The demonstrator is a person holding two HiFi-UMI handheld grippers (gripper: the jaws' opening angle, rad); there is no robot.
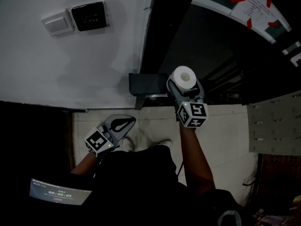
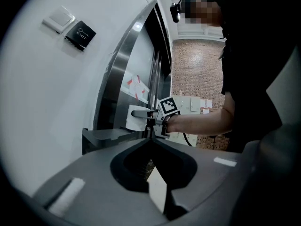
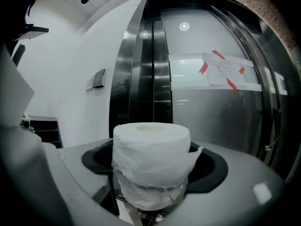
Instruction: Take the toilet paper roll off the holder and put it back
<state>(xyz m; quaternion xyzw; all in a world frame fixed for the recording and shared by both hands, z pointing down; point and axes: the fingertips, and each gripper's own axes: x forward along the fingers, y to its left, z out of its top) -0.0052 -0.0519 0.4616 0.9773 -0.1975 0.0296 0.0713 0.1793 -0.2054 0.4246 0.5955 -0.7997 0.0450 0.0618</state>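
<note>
A white toilet paper roll [image 1: 183, 75] stands upright between the jaws of my right gripper [image 1: 184, 84], which is shut on its sides. In the right gripper view the roll [image 3: 151, 145] fills the space between the jaws, its loose wraps bunched near the bottom, with a bit of metal stand [image 3: 141, 216] just under it. In the left gripper view the roll [image 2: 135, 118] sits just past a dark shelf [image 2: 101, 135]. I cannot tell whether it rests on the holder. My left gripper [image 1: 126, 122] hangs low at the left, shut and empty, its tips [image 2: 150, 139] together.
A dark grey shelf [image 1: 141, 86] juts from the white wall [image 1: 70, 65] beside a steel-framed glass door [image 3: 155, 69] with a taped notice [image 3: 225, 72]. An exit switch plate [image 1: 88, 16] is high on the wall. Pale floor tiles [image 1: 225, 135] lie below.
</note>
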